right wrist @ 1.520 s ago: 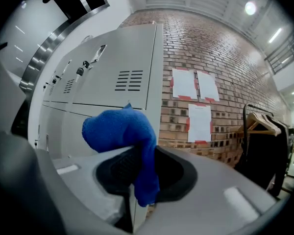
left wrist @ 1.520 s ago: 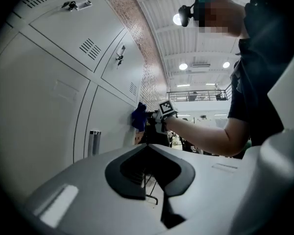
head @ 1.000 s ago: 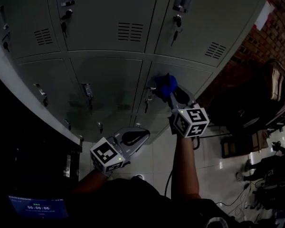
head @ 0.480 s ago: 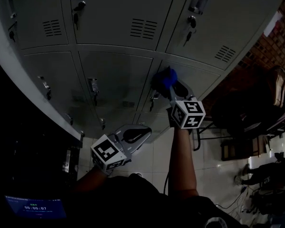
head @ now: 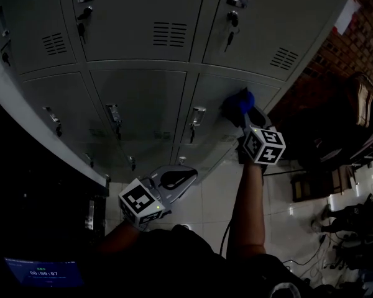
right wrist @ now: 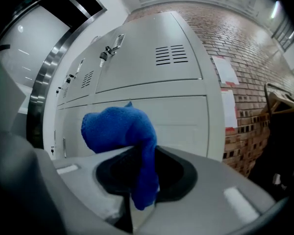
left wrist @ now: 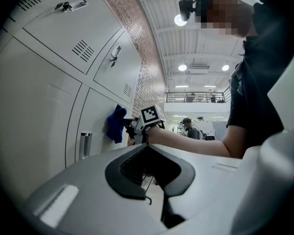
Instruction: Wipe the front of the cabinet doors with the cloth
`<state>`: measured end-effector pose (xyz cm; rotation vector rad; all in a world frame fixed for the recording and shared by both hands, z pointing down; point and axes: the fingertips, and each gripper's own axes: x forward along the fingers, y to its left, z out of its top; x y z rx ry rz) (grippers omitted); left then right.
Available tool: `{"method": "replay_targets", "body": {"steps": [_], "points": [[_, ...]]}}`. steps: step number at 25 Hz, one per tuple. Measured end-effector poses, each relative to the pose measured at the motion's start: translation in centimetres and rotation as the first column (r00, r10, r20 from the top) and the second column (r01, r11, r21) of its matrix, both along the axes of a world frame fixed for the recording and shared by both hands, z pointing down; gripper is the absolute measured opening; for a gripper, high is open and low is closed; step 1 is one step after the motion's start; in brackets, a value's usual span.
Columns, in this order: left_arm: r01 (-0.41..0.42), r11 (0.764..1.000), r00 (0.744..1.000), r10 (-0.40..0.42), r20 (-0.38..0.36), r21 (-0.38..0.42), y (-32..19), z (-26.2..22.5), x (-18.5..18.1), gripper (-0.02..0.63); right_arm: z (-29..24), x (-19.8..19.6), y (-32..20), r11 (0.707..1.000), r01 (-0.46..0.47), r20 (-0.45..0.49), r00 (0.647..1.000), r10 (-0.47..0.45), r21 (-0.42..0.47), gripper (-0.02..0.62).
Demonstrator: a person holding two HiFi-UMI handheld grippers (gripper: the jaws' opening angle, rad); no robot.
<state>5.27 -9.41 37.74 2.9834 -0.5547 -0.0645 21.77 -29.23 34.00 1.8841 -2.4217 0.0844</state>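
A person is standing close to a bank of grey metal cabinet doors (head: 137,104), seen from above in dim light, holding a tool in each hand. The right hand-held gripper (head: 244,112) is reaching forward on an outstretched arm, its jaws clamped tight on a blue cloth (head: 238,102). One end of the cloth is hanging down through the closed jaws while the bunched bulk is standing out in front, so that soft fabric rather than hard plastic is meeting the metal. The cloth appears to be pressing against the front of the lower right door (head: 214,98), near that door's right edge, well right of its upright handle (head: 197,115) and just below the seam with the vented door (head: 261,36) above. The left hand-held gripper (head: 185,177) is hanging low and nearer the person's body, well apart from the doors, its jaws together with nothing between them. It seems to be resting out of the way, since wiping needs only one tool. A brick wall (right wrist: 255,53) is running off to the right of the cabinet, and a pale tiled floor (head: 205,197) is showing below. Judging from the cloth's place, the wiping of this door is under way.
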Motion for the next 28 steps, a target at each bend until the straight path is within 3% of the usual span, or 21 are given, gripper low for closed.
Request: {"method": "replay_targets", "body": {"steps": [13,18,23,28], "points": [[-0.017,1.000,1.000,0.017,0.020,-0.026,0.2,1.3,2.0,0.000,1.2,9.0,0.4,0.989,-0.146,0.057,0.987,0.148,-0.033,0.074],[-0.029,0.999,0.999,0.030,0.021,-0.028,0.8,1.4,2.2,0.000,2.2,11.8,0.9,0.975,-0.217,0.031,0.975,0.219,-0.045,0.074],[-0.025,0.999,0.999,0.026,0.020,-0.022,0.9,1.4,1.3,0.000,2.2,10.1,3.0,0.982,-0.189,0.063,0.980,0.190,-0.010,0.074],[-0.008,1.000,1.000,0.009,0.022,-0.030,1.3,1.7,0.0,0.000,2.6,3.3,4.5,0.999,-0.031,0.112,0.993,0.032,-0.011,0.074]]}}
